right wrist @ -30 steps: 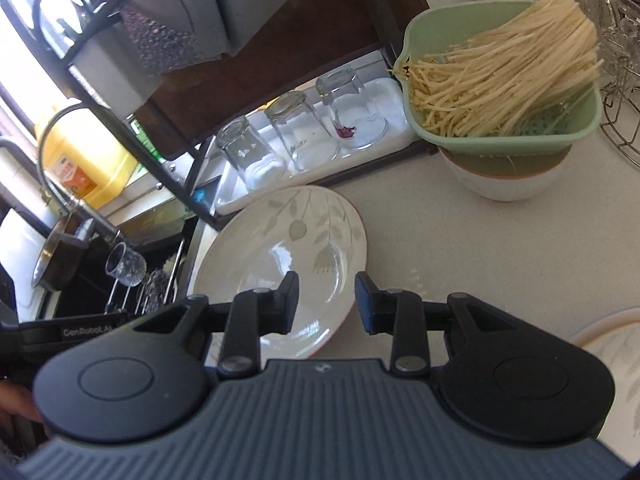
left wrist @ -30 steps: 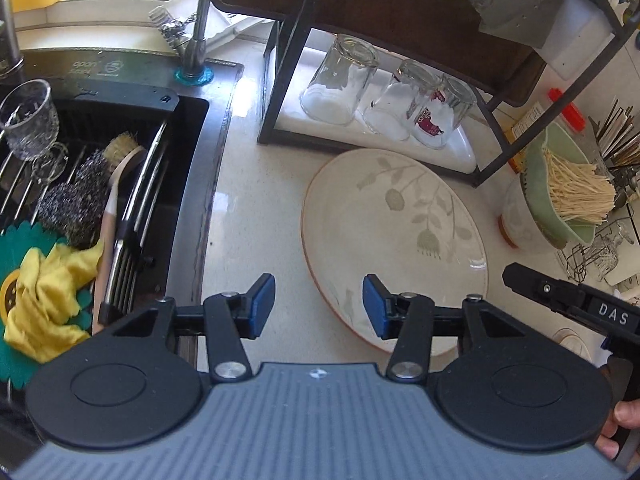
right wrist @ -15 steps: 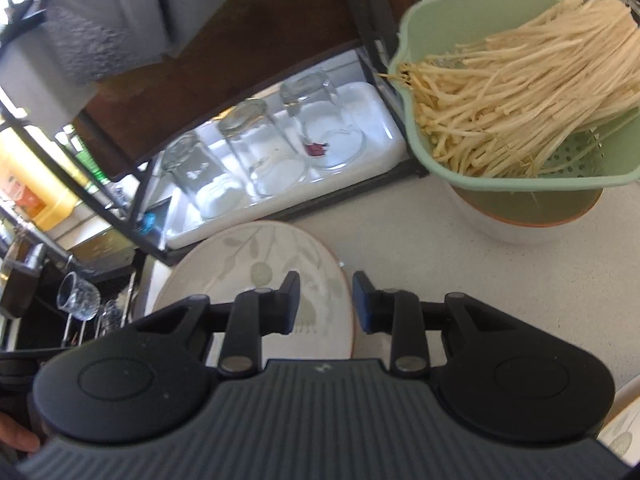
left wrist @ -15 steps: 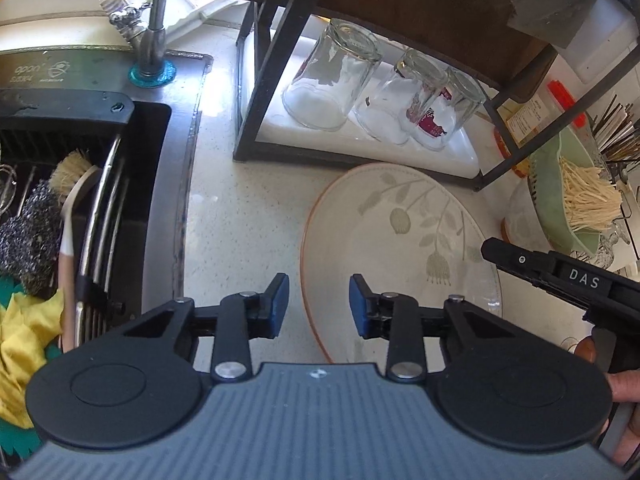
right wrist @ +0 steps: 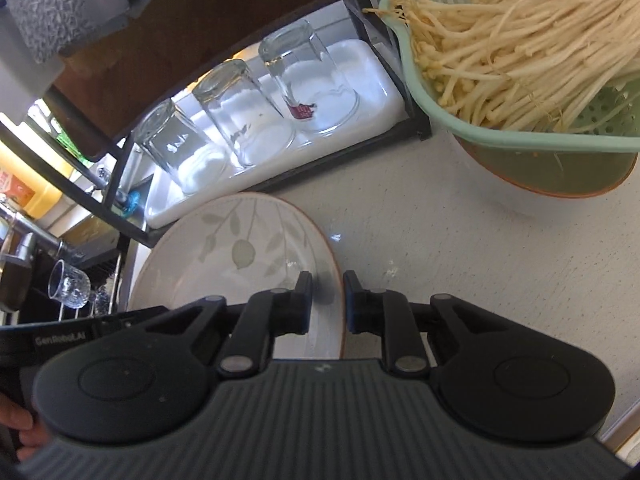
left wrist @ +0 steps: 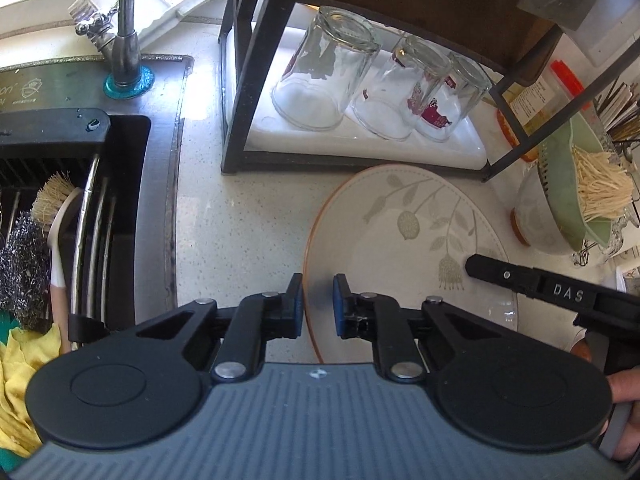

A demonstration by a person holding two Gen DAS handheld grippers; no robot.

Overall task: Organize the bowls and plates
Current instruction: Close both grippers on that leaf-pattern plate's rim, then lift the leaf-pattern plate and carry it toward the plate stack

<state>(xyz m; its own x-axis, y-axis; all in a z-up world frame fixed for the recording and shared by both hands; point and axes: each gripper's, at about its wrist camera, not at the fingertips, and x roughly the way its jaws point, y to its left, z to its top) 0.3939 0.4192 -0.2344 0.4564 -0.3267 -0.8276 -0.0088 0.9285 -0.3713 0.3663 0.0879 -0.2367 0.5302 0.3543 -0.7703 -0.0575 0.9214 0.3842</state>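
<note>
straddling the plate (left wrist: pixel 408 240) rim from both sides: left gripper (left wrist: pixel 316 300) has the plate's 9 o'clock edge running between its parted jaws, right gripper (right wrist: pixel 326 300) has the 3 o'clock edge between its own, also parted, not yet pinched as far as i can tell. plate lies flat on the counter (left wrist: pixel 240 220), at 6 o'clock from the rack (left wrist: pixel 240 80) with the glasses (left wrist: pixel 328 76). round, so no long axis; both grippers look equally near. near rim hidden under both gripper bodies; actual pad contact hard to make out. bowl (right wrist: pixel 560 184) under strainer at 2 o'clock, mostly covered.
</note>
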